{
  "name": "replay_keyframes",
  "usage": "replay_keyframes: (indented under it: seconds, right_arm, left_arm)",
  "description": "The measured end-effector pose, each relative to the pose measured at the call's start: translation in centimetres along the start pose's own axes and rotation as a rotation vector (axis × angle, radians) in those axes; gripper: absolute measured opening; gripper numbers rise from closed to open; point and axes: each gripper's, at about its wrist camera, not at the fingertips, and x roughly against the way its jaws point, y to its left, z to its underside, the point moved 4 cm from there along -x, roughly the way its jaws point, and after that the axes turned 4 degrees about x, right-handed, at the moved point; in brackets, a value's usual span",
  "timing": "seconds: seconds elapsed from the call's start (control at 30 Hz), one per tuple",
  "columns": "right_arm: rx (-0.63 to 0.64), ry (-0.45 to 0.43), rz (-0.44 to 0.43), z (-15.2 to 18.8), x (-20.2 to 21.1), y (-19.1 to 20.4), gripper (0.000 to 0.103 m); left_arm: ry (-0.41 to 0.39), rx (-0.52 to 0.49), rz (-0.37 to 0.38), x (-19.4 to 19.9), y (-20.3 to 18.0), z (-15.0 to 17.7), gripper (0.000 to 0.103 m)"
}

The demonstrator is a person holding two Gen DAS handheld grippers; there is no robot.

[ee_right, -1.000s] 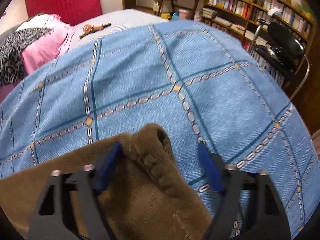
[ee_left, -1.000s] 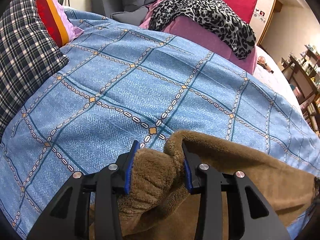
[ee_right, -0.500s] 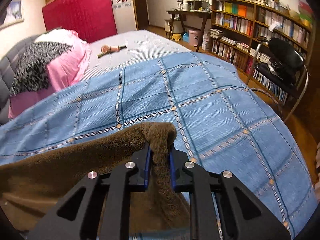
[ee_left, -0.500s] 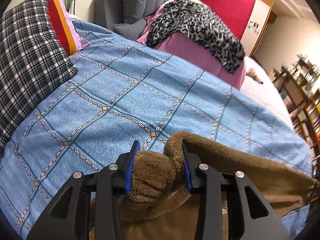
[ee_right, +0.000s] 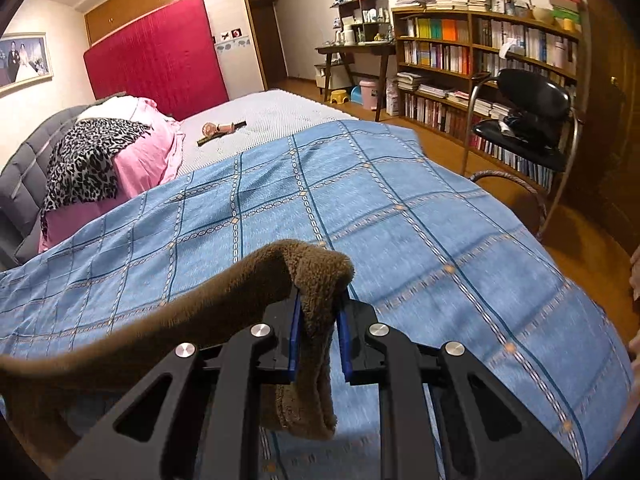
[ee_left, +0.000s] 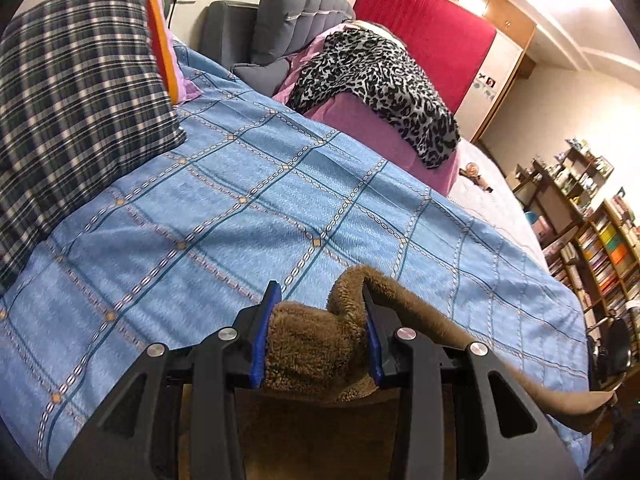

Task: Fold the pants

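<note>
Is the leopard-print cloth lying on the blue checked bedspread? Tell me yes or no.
No: the leopard-print cloth is draped over a pink bundle beside the blue checked bedspread, not on it.

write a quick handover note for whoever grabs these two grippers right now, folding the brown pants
Left gripper: shut on a thick bunch of the brown fleece pants.
Right gripper: shut on a thinner edge of the pants, cloth draped over the fingertips.
Pants are lifted and stretched between both grippers above the blue checked bedspread.
Done: both ends gripped and raised.
Left: no fold visible yet; probably lay the pants flat on the bedspread, then fold.
</note>
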Motion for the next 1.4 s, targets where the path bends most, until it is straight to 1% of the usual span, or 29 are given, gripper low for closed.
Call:
replay_keyframes:
  seconds: [0.07, 0.2, 0.37, 0.5, 0.63, 0.8, 0.87, 0.9, 0.93, 0.97, 1.0, 1.03, 1.07, 1.1, 1.17, 1.3, 1.4]
  right_arm:
    - [-0.003, -0.009, -0.005, 1.2, 1.7, -0.4, 0.015]
    - [-0.070, -0.009, -0.044, 4.7, 5.3, -2.0, 0.015]
    - [-0.100, -0.010, -0.040, 9.2, 9.0, -3.2, 0.015]
    - [-0.142, -0.007, -0.051, 12.6, 11.4, -4.3, 0.015]
    - [-0.122, -0.009, -0.048, 15.2, 13.6, -4.6, 0.015]
    - [-0.080, 0.032, -0.048, 19.0, 15.2, -4.5, 0.015]
    - [-0.073, 0.062, -0.050, 20.4, 15.3, -4.8, 0.018]
    - [-0.069, 0.073, -0.035, 21.2, 15.3, -4.9, 0.023]
    - [-0.068, 0.078, -0.024, 21.7, 15.4, -5.1, 0.031]
    - [-0.066, 0.084, -0.015, 22.2, 15.4, -5.2, 0.034]
    - [-0.064, 0.089, -0.012, 22.7, 15.6, -5.3, 0.040]
    - [-0.062, 0.092, -0.010, 23.1, 15.7, -5.5, 0.046]
    - [-0.061, 0.094, -0.005, 23.2, 15.8, -5.6, 0.049]
    - [-0.061, 0.099, 0.003, 23.6, 16.1, -5.8, 0.053]
    - [-0.068, 0.114, 0.007, 23.7, 16.2, -6.1, 0.054]
    - [-0.096, 0.134, -0.018, 24.4, 17.2, -6.4, 0.055]
    - [-0.085, 0.135, -0.023, 24.5, 17.8, -6.2, 0.055]
  left_arm:
    - [-0.010, -0.002, 0.012, 1.6, 0.6, 1.0, 0.037]
    - [-0.016, 0.018, 0.032, 4.2, 2.2, 3.1, 0.037]
    - [-0.015, 0.042, 0.041, 6.6, 4.9, 6.1, 0.037]
    - [-0.001, 0.099, 0.053, 7.9, 7.6, 8.2, 0.037]
    - [0.010, 0.127, 0.039, 8.6, 9.3, 9.3, 0.037]
    - [0.011, 0.083, 0.022, 9.4, 10.0, 10.9, 0.038]
    - [0.024, 0.059, -0.015, 9.1, 10.4, 11.6, 0.043]
    - [0.031, 0.039, -0.045, 8.9, 10.6, 12.1, 0.045]
    - [0.037, 0.019, -0.080, 8.7, 10.9, 12.5, 0.052]
    - [0.040, 0.005, -0.105, 8.5, 11.1, 12.6, 0.058]
    - [0.040, -0.006, -0.123, 8.4, 11.5, 12.9, 0.062]
    - [0.044, -0.009, -0.140, 8.3, 12.0, 13.1, 0.069]
    - [0.049, -0.008, -0.158, 8.2, 12.5, 13.2, 0.075]
    - [0.055, -0.007, -0.175, 8.1, 12.8, 13.3, 0.077]
    - [0.079, -0.014, -0.216, 7.9, 13.5, 13.6, 0.083]
    - [0.100, -0.080, -0.264, 8.2, 13.7, 14.2, 0.083]
    - [0.097, -0.171, -0.305, 8.8, 13.3, 14.5, 0.083]
